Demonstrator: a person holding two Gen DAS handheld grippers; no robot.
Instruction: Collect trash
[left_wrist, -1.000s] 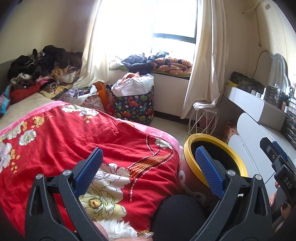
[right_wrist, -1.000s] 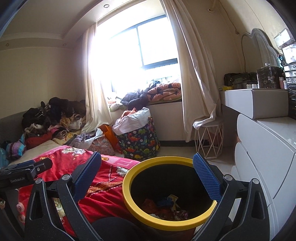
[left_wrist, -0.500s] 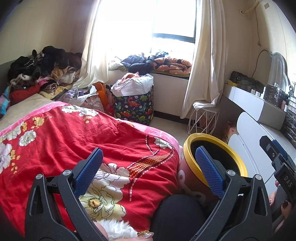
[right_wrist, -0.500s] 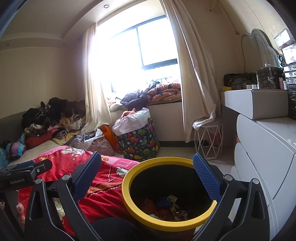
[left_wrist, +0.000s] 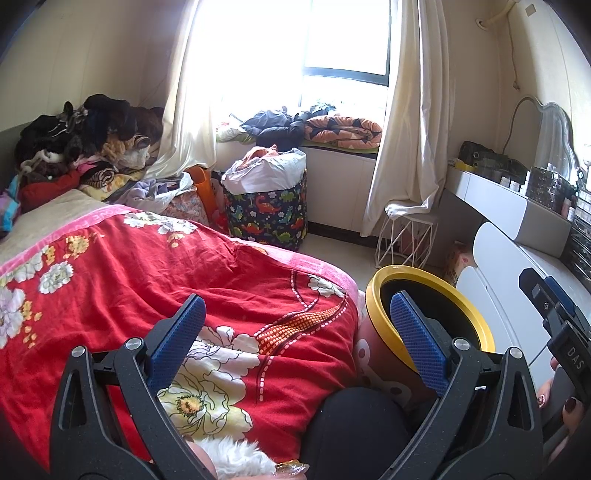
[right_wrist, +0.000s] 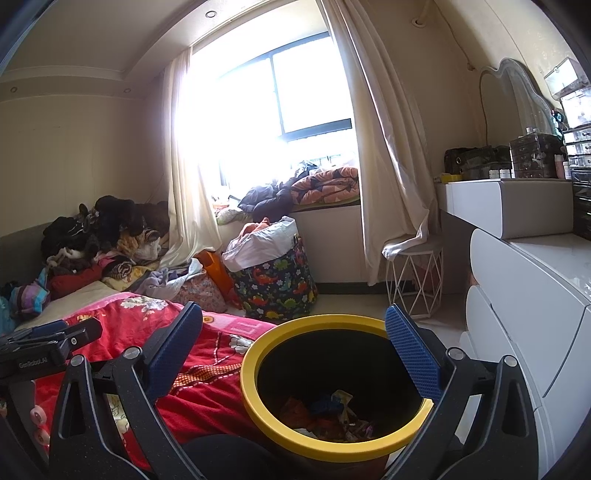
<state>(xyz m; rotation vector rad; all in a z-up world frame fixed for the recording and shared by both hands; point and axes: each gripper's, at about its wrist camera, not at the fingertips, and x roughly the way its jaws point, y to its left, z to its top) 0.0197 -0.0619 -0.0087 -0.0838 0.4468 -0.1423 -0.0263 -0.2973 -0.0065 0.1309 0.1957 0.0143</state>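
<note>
Sunlit bedroom clutter frames the yellow-rimmed bin (right_wrist: 334, 387), low centre in the right wrist view, with crumpled trash (right_wrist: 332, 411) already at its bottom. It stands touching the bed's red floral quilt (left_wrist: 155, 291). The right gripper (right_wrist: 293, 356) hangs above the bin, jaws wide apart and empty; the left gripper (left_wrist: 297, 338), equally open and empty, hangs over the quilt. No loose litter shows, so a jaw may snag the quilt or tip the bin.
</note>
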